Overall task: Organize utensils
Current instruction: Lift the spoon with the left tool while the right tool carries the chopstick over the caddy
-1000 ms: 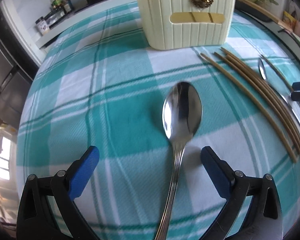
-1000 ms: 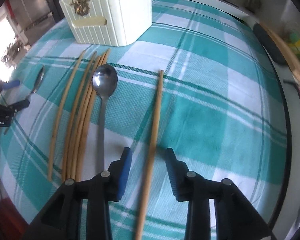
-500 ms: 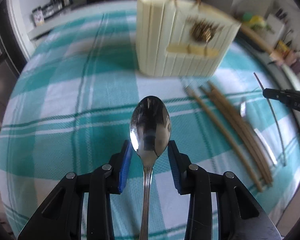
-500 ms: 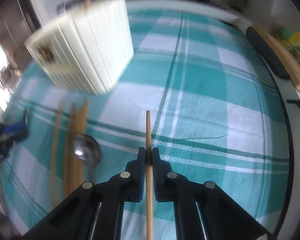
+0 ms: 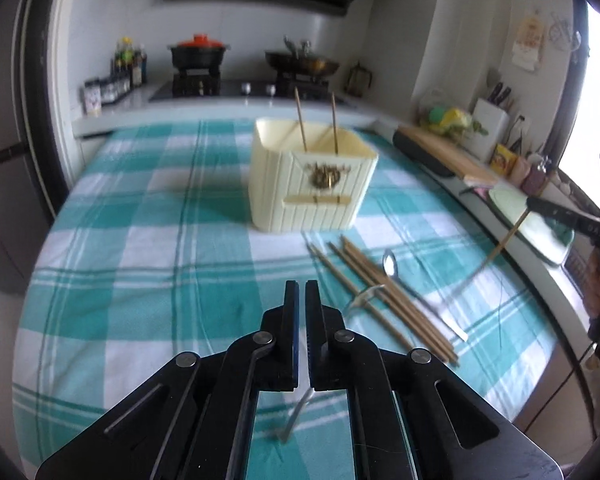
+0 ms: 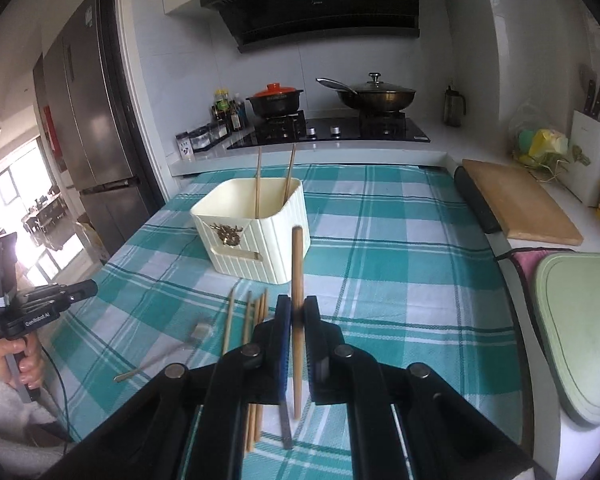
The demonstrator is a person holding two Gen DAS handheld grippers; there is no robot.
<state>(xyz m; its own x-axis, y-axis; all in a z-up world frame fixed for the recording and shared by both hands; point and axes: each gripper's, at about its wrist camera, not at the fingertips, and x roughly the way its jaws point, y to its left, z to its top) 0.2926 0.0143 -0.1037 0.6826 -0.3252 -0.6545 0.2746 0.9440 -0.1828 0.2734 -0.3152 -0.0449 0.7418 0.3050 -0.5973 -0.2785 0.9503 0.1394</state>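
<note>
1. Left wrist view: the left gripper [image 5: 302, 292] has its jaws drawn almost together, with only a thin slit between them and nothing seen in it.
2. One blurred spoon [image 5: 296, 412] shows beneath the gripper, over the checked tablecloth [image 5: 140, 280]. I cannot tell if anything holds it.
3. Far ahead stands one cream holder [image 5: 312, 196] with two upright chopsticks [image 5: 301, 124] in it.
4. To the right and nearer, a bundle of loose chopsticks [image 5: 380, 292] lies on the cloth. At least four are there, too close together for a sure count.
5. Just right of the bundle lies a second spoon [image 5: 390, 264], bowl toward the far side.
6. At the far right, the right gripper [image 5: 532, 202] holds one held chopstick [image 5: 504, 240] slanting down.
7. Right wrist view: the right gripper [image 6: 296, 308] is clamped on the held chopstick [image 6: 297, 264], whose tip points up in front of the holder [image 6: 252, 248].
8. Two upright chopsticks [image 6: 257, 184] stand in the holder.
9. Four tips of the loose chopsticks [image 6: 256, 316] show just left of the gripper.
10. Further left is the blurred spoon [image 6: 160, 356], below and right of the left gripper [image 6: 90, 287].
11. On the far stove sit two pots [image 6: 276, 100].
</note>
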